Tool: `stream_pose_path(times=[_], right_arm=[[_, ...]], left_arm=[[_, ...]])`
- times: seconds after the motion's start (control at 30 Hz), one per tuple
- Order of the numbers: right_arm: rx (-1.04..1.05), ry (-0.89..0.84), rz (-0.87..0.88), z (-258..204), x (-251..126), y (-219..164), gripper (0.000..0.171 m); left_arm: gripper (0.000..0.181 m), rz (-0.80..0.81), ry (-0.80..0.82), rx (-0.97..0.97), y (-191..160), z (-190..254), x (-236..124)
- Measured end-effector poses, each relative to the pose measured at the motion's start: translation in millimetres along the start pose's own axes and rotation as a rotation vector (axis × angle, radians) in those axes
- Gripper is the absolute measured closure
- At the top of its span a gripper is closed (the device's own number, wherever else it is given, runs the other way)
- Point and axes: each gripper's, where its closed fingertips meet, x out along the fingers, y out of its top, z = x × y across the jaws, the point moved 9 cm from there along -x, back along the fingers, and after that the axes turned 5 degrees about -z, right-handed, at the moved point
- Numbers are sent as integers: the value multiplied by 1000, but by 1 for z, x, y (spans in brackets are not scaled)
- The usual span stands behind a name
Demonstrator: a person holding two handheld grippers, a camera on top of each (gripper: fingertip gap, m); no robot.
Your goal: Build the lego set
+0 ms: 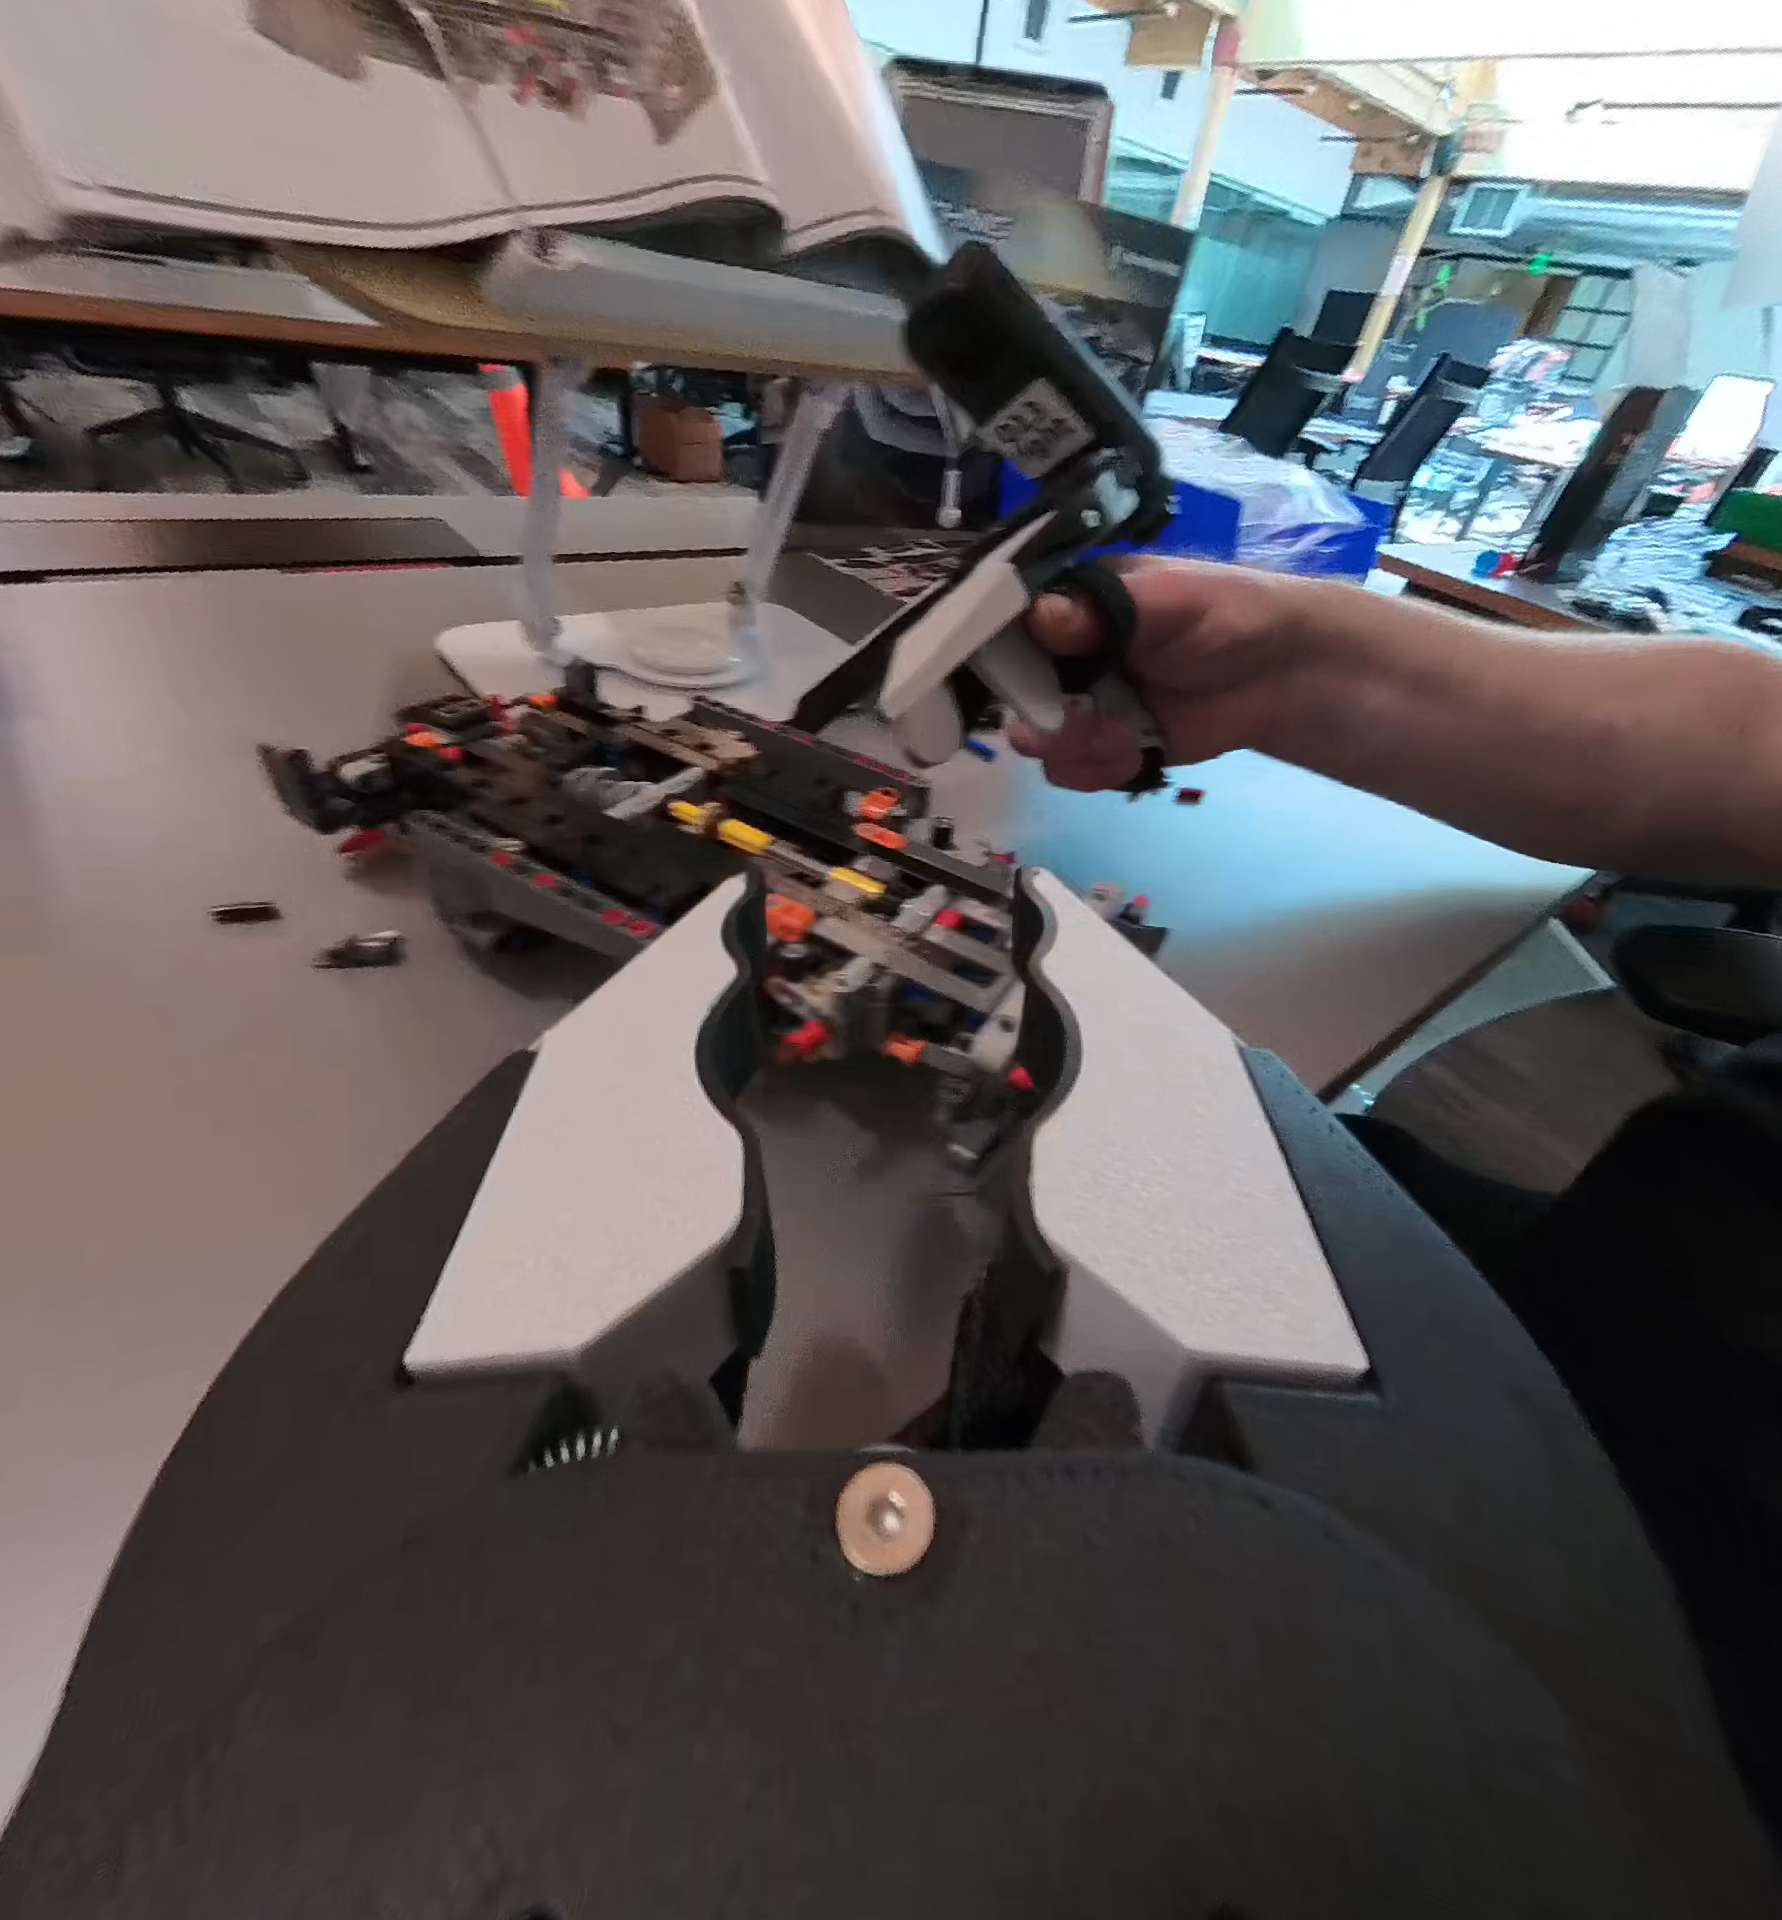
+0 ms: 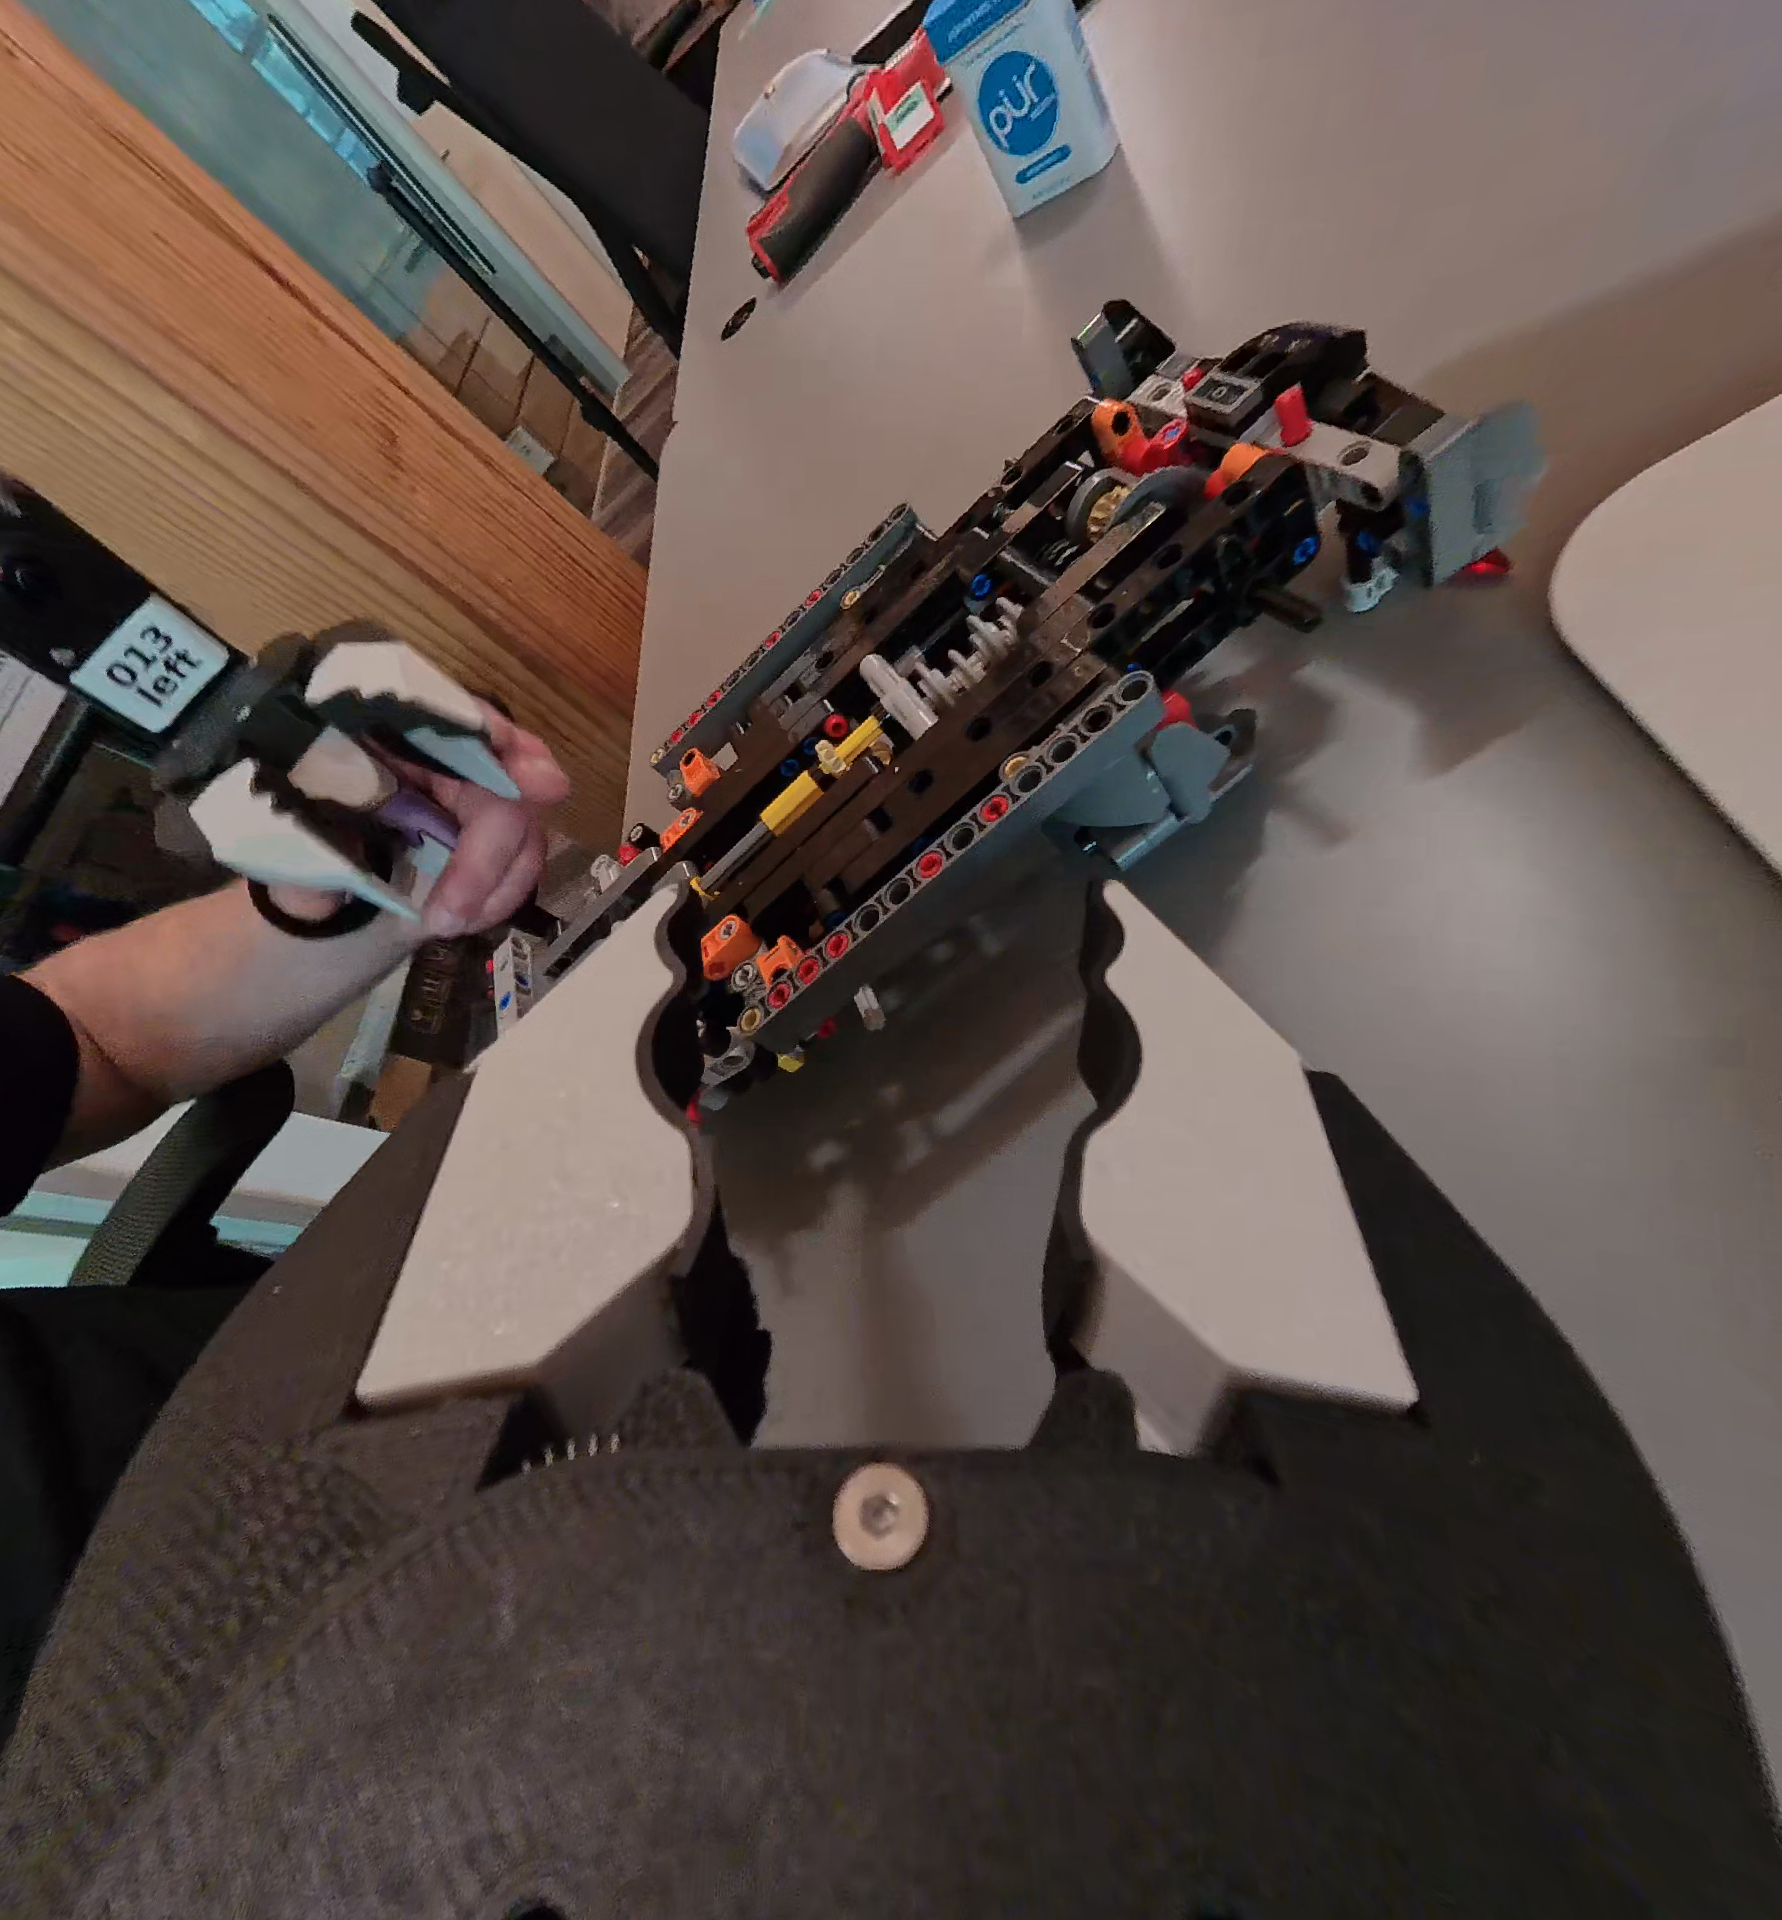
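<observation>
The left gripper (image 1: 882,997) points forward from the lower middle of its own view, its white fingers (image 1: 627,1132) spread apart. The right gripper (image 2: 882,997) is likewise parted. At the right of the left wrist view, a bare-forearmed hand (image 1: 1157,665) grips the right gripper's handle.

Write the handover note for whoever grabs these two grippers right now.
Left gripper: open, fingers either side of the near end of the lego chassis; grip not confirmed.
Right gripper: open, empty, also at the chassis.
Chassis lies on the white table, partly built. Two loose dark pieces sit beside it. Instruction booklet open on its stand.
Left: keep adding parts.
</observation>
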Motion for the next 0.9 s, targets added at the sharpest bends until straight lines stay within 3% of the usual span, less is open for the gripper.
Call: stream_pose_path(times=[0.23,0.53,0.9], right_arm=[[37,-15,-2,-6,11,-1,95],[60,-18,1,-1,21,3,101],[49,26,-127,17,26,20,102]], left_arm=[[128,-104,58,-79,-7,-41,19],[130,-163,52,-158,-15,-25,38],[136,-176,31,-140,-15,3,55]])
